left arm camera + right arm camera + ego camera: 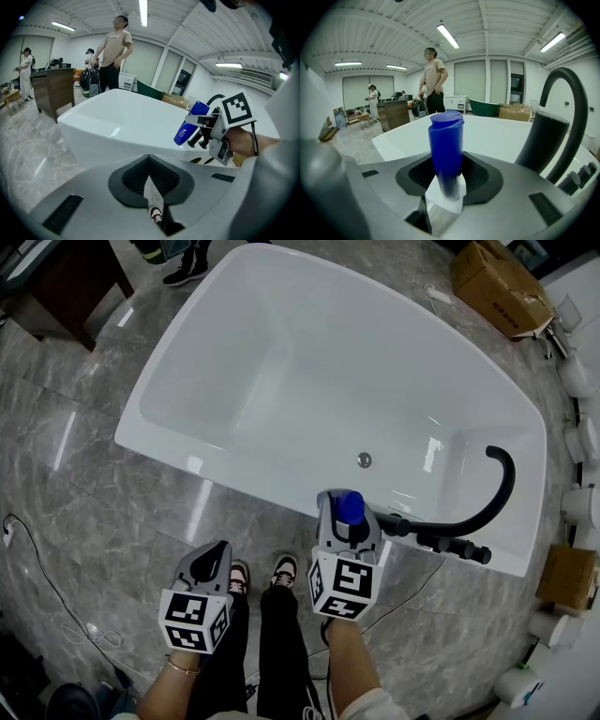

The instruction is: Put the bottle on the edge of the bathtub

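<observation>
Nearest us, our left tongs [214,559] hang clenched with nothing between them, over the grey floor [84,512] beside our shoes [284,569]. To the right and slightly farther, our right tongs [349,514] grasp the blue bottle [350,505] by its body, cap end outward, over the near rim of the white bathtub [216,470]. We cannot tell whether it touches the rim. Just right of it a black tap [502,486] curves over the tub. Far right, beyond the tub, lies a cardboard box [495,287].
</observation>
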The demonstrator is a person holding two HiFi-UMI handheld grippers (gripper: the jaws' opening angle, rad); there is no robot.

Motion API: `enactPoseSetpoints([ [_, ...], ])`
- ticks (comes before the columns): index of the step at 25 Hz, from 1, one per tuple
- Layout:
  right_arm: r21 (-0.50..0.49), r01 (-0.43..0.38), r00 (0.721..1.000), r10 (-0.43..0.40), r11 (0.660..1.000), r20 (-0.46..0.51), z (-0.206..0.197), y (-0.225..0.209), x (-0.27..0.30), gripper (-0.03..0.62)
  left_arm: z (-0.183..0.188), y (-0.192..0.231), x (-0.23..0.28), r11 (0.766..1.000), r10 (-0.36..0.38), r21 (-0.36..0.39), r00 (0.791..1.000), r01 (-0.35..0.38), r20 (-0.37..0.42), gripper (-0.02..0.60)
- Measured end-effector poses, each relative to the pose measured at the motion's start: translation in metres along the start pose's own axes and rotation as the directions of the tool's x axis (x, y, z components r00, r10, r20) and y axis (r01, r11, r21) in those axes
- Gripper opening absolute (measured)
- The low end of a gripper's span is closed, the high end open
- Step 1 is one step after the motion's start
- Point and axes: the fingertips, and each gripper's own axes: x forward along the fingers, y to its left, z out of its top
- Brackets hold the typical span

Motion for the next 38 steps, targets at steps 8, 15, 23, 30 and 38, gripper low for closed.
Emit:
enactPoseSetpoints([
  [8, -0.003, 0.03, 0.999, -0.03, 1.0, 0.015, 0.0, 0.001, -0.001, 0.173, -0.001, -0.003, 0.002, 1.0, -0.013, -0.006, 1.0, 0.013, -0.007, 0.011],
  [15, 0.018, 0.029, 1.0, -0.029, 0.999, 0.001, -0.005, -0.003, 0.0, 0.192, -0.002, -0.001, 0.004, 1.0, -0.01, -0.011, 1.0, 0.01, -0.005, 0.011],
  [23, 0.016, 0.016, 1.0, -0.016, 1.0, -0.026, -0.009, 0.0, -0.007, 0.225, 0.006, 0.0, 0.0, 1.0, -0.01, -0.01, 1.0, 0.01, 0.003, 0.011],
  [30, 0.03, 0.014, 0.999, -0.012, 0.999, -0.051, -0.011, -0.001, -0.019, 0.235, 0.021, -0.004, -0.001, 1.0, -0.014, -0.002, 1.0, 0.014, 0.021, 0.011],
  [38, 0.039, -0.002, 0.998, 0.005, 0.999, -0.066, -0.009, 0.008, -0.038, 0.241, 0.041, -0.011, -0.008, 1.0, -0.027, 0.017, 0.999, 0.026, 0.046, 0.011],
])
